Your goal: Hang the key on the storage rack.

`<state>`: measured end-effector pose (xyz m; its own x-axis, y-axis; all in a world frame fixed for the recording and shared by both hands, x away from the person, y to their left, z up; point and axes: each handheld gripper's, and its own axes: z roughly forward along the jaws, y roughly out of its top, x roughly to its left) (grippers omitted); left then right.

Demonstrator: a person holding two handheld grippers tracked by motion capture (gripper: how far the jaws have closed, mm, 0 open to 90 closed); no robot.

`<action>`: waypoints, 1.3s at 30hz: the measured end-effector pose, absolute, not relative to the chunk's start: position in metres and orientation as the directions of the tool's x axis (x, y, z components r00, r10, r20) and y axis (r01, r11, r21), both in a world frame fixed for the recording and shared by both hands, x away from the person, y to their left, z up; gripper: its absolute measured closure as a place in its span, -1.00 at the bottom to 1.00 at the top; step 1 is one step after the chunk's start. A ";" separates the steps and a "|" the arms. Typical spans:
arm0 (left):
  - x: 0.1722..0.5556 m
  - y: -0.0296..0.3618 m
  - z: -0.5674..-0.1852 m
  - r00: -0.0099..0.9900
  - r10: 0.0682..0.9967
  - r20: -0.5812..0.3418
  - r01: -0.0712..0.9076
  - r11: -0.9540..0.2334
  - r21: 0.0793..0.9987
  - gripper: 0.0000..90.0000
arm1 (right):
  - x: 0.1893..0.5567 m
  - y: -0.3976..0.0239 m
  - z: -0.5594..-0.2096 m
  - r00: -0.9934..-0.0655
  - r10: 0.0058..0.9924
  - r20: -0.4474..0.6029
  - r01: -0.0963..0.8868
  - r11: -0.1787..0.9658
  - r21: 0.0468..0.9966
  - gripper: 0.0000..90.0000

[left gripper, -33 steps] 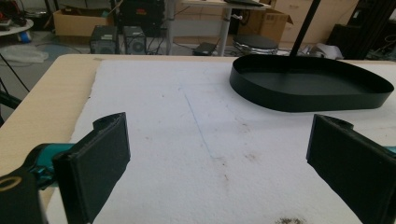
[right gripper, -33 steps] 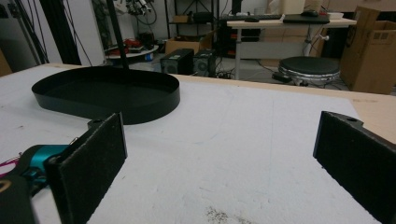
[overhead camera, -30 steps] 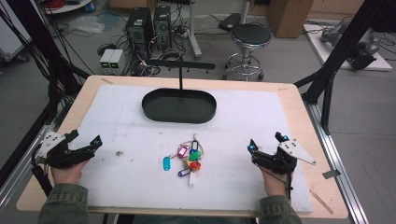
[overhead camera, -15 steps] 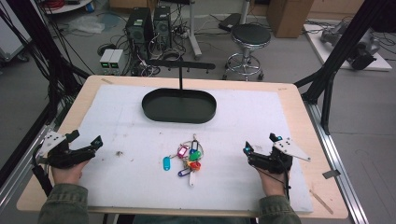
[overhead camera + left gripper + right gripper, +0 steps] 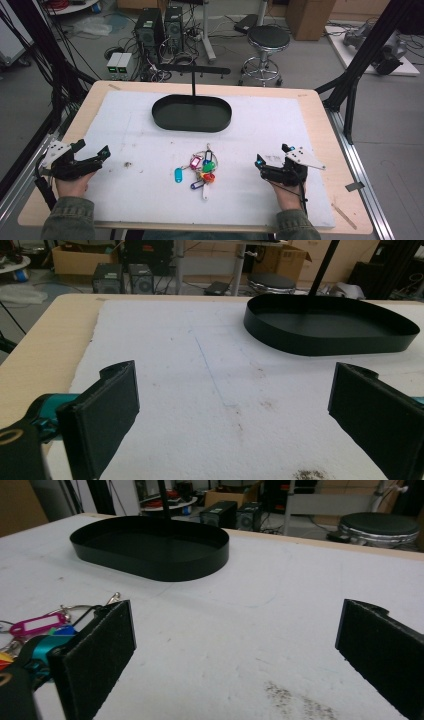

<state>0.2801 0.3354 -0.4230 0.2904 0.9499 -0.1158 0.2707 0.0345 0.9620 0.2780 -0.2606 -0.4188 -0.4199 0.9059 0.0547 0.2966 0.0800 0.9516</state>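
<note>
The keys [image 5: 201, 171] lie in a loose bunch at the lower centre of the high view, flat on the white mat. The bunch consists of plastic key tags on metal rings. Tag colours visible: cyan at the left edge of the bunch, magenta and green in the middle, red and blue below them, and one white tag at the bottom. A metal ring projects at the top of the bunch. In my right gripper view the keys [image 5: 37, 625] sit at the left edge of the frame, partly behind my left-hand jaw. There a magenta tag with a white label and a wire ring are visible.
</note>
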 end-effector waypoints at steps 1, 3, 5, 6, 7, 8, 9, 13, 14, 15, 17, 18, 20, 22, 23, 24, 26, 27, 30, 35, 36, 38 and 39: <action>0.280 0.335 -0.423 0.290 0.950 -0.116 0.271 0.035 0.962 -0.85 | 0.278 -0.261 -0.419 -0.420 0.906 0.055 0.297 0.080 0.952 -0.96; 0.280 0.335 -0.423 0.290 0.950 -0.116 0.271 0.034 0.962 -0.85 | 0.278 -0.258 -0.419 -0.431 0.899 0.072 0.311 0.073 0.947 -0.96; 0.280 0.335 -0.423 0.288 0.951 -0.115 0.271 0.035 0.962 -0.85 | 0.278 -0.256 -0.420 -0.442 0.894 0.074 0.315 0.078 0.946 -0.96; 0.280 0.335 -0.423 0.288 0.951 -0.116 0.272 0.035 0.962 -0.85 | 0.279 -0.254 -0.420 -0.447 0.891 0.073 0.316 0.081 0.945 -0.96; 0.280 0.335 -0.423 0.288 0.951 -0.116 0.272 0.035 0.962 -0.85 | 0.278 -0.253 -0.420 -0.451 0.889 0.073 0.320 0.085 0.943 -0.96; 0.280 0.335 -0.423 0.288 0.951 -0.116 0.272 0.035 0.962 -0.85 | 0.278 -0.252 -0.420 -0.458 0.886 0.073 0.322 0.089 0.943 -0.96; 0.280 0.335 -0.423 0.289 0.950 -0.115 0.271 0.034 0.962 -0.85 | 0.278 -0.252 -0.420 -0.458 0.886 0.073 0.322 0.089 0.943 -0.96; 0.281 0.335 -0.423 0.290 0.950 -0.115 0.273 0.033 0.962 -0.85 | 0.278 -0.247 -0.421 -0.482 0.873 0.071 0.329 0.105 0.939 -0.96; 0.281 0.335 -0.423 0.289 0.950 -0.116 0.273 0.035 0.961 -0.85 | 0.278 -0.245 -0.421 -0.487 0.870 0.075 0.334 0.106 0.937 -0.96; 0.281 0.335 -0.423 0.290 0.950 -0.115 0.273 0.033 0.961 -0.85 | 0.278 -0.242 -0.421 -0.499 0.863 0.075 0.342 0.117 0.932 -0.96; 0.281 0.335 -0.423 0.290 0.950 -0.115 0.274 0.033 0.961 -0.85 | 0.279 -0.239 -0.422 -0.513 0.855 0.073 0.350 0.131 0.928 -0.96; 0.281 0.335 -0.423 0.290 0.950 -0.116 0.273 0.033 0.961 -0.85 | 0.279 -0.237 -0.423 -0.524 0.849 0.070 0.353 0.141 0.925 -0.96; 0.281 0.335 -0.423 0.290 0.950 -0.115 0.274 0.033 0.961 -0.85 | 0.279 -0.233 -0.424 -0.535 0.842 0.065 0.360 0.157 0.920 -0.96; 0.281 0.335 -0.424 0.291 0.950 -0.115 0.273 0.033 0.961 -0.85 | 0.279 -0.229 -0.424 -0.547 0.835 0.054 0.360 0.176 0.916 -0.96; 0.281 0.335 -0.423 0.291 0.950 -0.116 0.273 0.034 0.961 -0.85 | 0.279 -0.227 -0.425 -0.552 0.832 0.047 0.359 0.187 0.915 -0.96; 0.281 0.335 -0.424 0.291 0.950 -0.116 0.273 0.033 0.961 -0.85 | 0.279 -0.225 -0.425 -0.557 0.829 0.038 0.360 0.199 0.912 -0.96; 0.281 0.335 -0.424 0.291 0.950 -0.116 0.273 0.033 0.961 -0.85 | 0.278 -0.221 -0.425 -0.570 0.821 0.022 0.356 0.223 0.908 -0.96; 0.281 0.335 -0.423 0.291 0.950 -0.116 0.273 0.034 0.962 -0.85 | 0.278 -0.219 -0.426 -0.574 0.819 0.018 0.357 0.230 0.905 -0.96; 0.281 0.335 -0.424 0.292 0.949 -0.116 0.273 0.033 0.962 -0.85 | 0.278 -0.214 -0.426 -0.590 0.807 0.011 0.353 0.246 0.903 -0.96; 0.281 0.335 -0.424 0.295 0.948 -0.117 0.273 0.033 0.961 -0.85 | 0.277 -0.207 -0.426 -0.607 0.794 0.014 0.361 0.261 0.895 -0.96; 0.281 0.335 -0.424 0.295 0.948 -0.117 0.274 0.034 0.961 -0.85 | 0.277 -0.206 -0.426 -0.610 0.792 0.014 0.363 0.264 0.894 -0.96; 0.281 0.335 -0.424 0.296 0.948 -0.118 0.275 0.034 0.961 -0.85 | 0.277 -0.204 -0.427 -0.614 0.789 0.014 0.362 0.266 0.893 -0.96; 0.281 0.335 -0.424 0.296 0.948 -0.118 0.275 0.034 0.961 -0.85 | 0.277 -0.204 -0.427 -0.614 0.789 0.014 0.362 0.266 0.893 -0.96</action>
<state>0.2811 0.3348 -0.4237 0.2962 0.9478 -0.1178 0.2747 0.0336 0.9609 0.2772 -0.2040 -0.4266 -0.6144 0.7888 0.0144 0.3625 0.2660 0.8932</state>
